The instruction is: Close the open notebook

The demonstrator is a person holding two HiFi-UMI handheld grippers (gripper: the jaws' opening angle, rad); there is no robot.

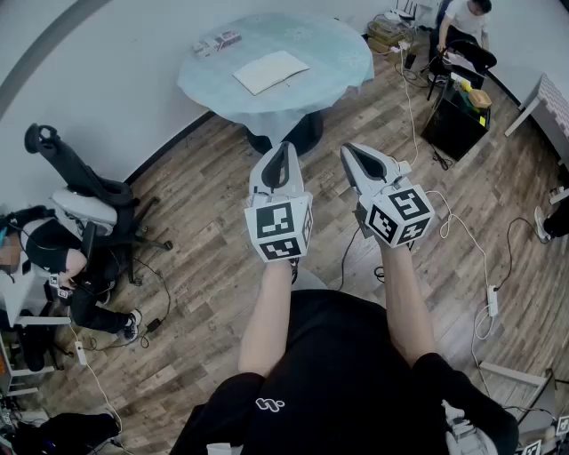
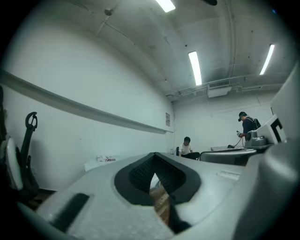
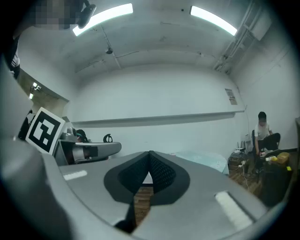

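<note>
The open notebook (image 1: pixel 270 71) lies flat, white pages up, on a round table with a pale blue cloth (image 1: pixel 342 53), far ahead of both grippers. In the head view my left gripper (image 1: pixel 284 146) and right gripper (image 1: pixel 348 148) are held side by side over the wooden floor, well short of the table, pointing level toward it. Each is shut with nothing between its pads. The left gripper view shows its jaws (image 2: pixel 154 155) meeting at the tips. The right gripper view shows its jaws (image 3: pixel 150 153) likewise closed, with the blue table (image 3: pixel 201 159) beyond; the notebook is not visible there.
A small box (image 1: pixel 218 41) sits at the table's far left. A black office chair (image 1: pixel 84 191) and a seated person (image 1: pixel 53 258) are at the left. Another person (image 1: pixel 467 18), a black cabinet (image 1: pixel 455 124) and floor cables (image 1: pixel 484 267) are to the right.
</note>
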